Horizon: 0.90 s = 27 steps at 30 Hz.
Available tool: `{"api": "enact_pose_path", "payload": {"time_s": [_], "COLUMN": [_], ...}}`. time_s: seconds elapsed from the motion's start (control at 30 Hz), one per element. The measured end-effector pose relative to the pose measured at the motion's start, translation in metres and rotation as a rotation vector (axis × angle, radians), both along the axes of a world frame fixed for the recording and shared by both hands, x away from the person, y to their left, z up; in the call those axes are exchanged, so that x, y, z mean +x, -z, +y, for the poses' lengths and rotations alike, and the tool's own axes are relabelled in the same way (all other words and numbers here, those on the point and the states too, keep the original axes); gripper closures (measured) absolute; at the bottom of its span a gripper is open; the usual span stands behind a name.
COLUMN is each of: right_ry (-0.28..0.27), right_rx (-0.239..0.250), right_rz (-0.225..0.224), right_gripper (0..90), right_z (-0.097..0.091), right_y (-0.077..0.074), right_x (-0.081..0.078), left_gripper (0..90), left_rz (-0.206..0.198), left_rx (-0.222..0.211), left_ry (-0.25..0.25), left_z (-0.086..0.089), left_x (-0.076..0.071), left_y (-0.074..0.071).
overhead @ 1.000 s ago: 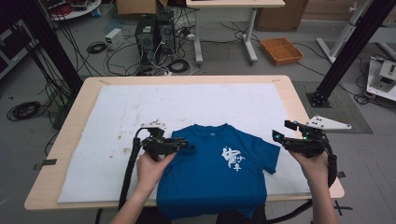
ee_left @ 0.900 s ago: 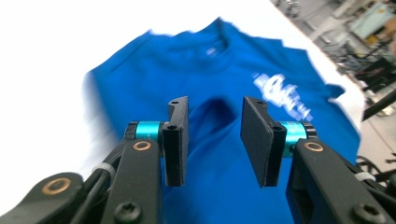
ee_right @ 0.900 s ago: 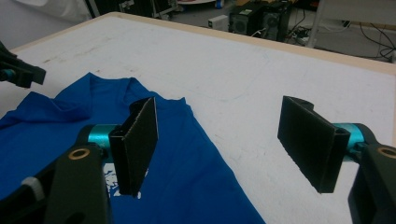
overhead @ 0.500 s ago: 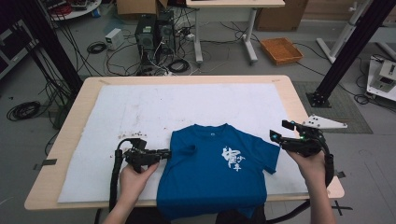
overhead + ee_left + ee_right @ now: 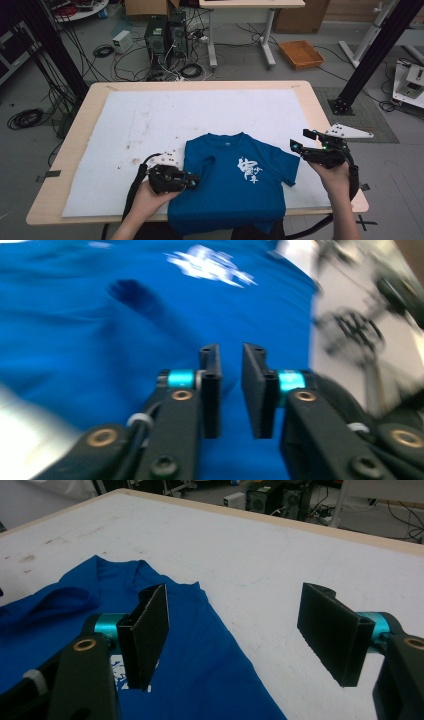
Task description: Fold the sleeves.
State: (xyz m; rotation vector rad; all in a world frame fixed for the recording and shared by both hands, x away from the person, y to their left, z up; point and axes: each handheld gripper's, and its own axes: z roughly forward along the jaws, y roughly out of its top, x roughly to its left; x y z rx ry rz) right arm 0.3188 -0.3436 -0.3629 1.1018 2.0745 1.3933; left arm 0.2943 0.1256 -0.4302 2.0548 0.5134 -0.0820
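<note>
We see even, soft indoor light across the white mat [image 5: 200, 120] in the high view, with only faint shadows and no glare. The left gripper view is heavily smeared by motion blur over the blue T-shirt [image 5: 100, 330]. The right gripper view is sharper, softening toward the background.

The blue t-shirt [image 5: 235, 190] is soft matte cloth with a white print that looks a bit flatter than the fabric. It sits on a white sheet [image 5: 165, 120] that looks rough and stained, over a pale wood table [image 5: 320, 107]. Both the left gripper [image 5: 231, 385] and right gripper [image 5: 245, 630] have matte black plastic-looking jaws with shiny teal metal collars.
</note>
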Motion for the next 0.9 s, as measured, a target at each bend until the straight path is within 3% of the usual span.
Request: {"api": "enact_pose_path", "payload": {"time_s": [0.03,0.13,0.17,0.2,0.23,0.27,0.3,0.4,0.53,0.6,0.63,0.67,0.7,0.8,0.83,0.9], "right_ry": [0.000,0.004,0.002,0.002,0.010,0.010,0.010,0.006,0.003,0.004,0.005,0.005,0.008,0.006,0.007,0.008], "right_rx": [0.000,0.002,0.002,0.002,0.003,0.003,0.002,-0.008,-0.011,-0.011,-0.011,-0.011,-0.010,-0.011,-0.011,-0.011], "right_rz": [-0.001,0.000,-0.004,-0.004,-0.002,0.000,0.004,0.011,0.015,0.018,0.020,0.020,0.022,0.022,0.020,0.020], "right_gripper": [28.7,28.7,28.7,28.7,28.7,28.8,28.8,28.8,28.9,28.8,28.8,28.8,28.9,28.9,28.9,29.0], "right_z": [0.000,-0.001,-0.002,-0.002,-0.002,-0.001,-0.001,0.001,0.001,0.000,0.000,0.000,-0.001,-0.001,-0.001,-0.001], "right_y": [0.000,0.000,0.000,0.000,0.000,0.001,0.001,0.003,0.005,0.006,0.006,0.006,0.007,0.007,0.007,0.007], "right_x": [0.000,-0.001,0.000,0.000,0.000,0.000,0.001,0.002,0.003,0.003,0.003,0.003,0.003,0.003,0.003,0.004], "left_gripper": [69.0,66.8,66.4,64.6,64.1,64.2,64.2,64.3,63.2,63.1,63.4,64.9,67.8,82.4,86.8,88.2], "left_rz": [-0.024,-0.037,-0.057,-0.057,-0.052,-0.030,-0.012,-0.044,-0.114,-0.135,-0.126,-0.126,-0.097,-0.122,-0.128,-0.126], "left_rx": [0.004,-0.004,0.007,0.007,0.009,0.002,-0.025,0.028,0.057,0.131,0.173,0.173,0.223,0.239,0.244,0.234], "left_ry": [0.004,-0.021,-0.109,-0.109,-0.169,-0.216,-0.300,-0.383,-0.374,-0.374,-0.379,-0.379,-0.377,-0.408,-0.467,-0.490], "left_z": [-0.003,-0.002,0.002,0.002,0.005,0.008,0.012,0.009,-0.001,-0.007,-0.009,-0.009,-0.011,-0.009,-0.006,-0.004], "left_x": [-0.001,0.001,0.007,0.007,0.013,0.019,0.031,0.047,0.064,0.071,0.076,0.076,0.083,0.085,0.087,0.088], "left_y": [0.000,-0.001,-0.003,-0.003,-0.003,-0.003,-0.001,0.001,0.003,0.006,0.008,0.008,0.015,0.016,0.016,0.016]}}
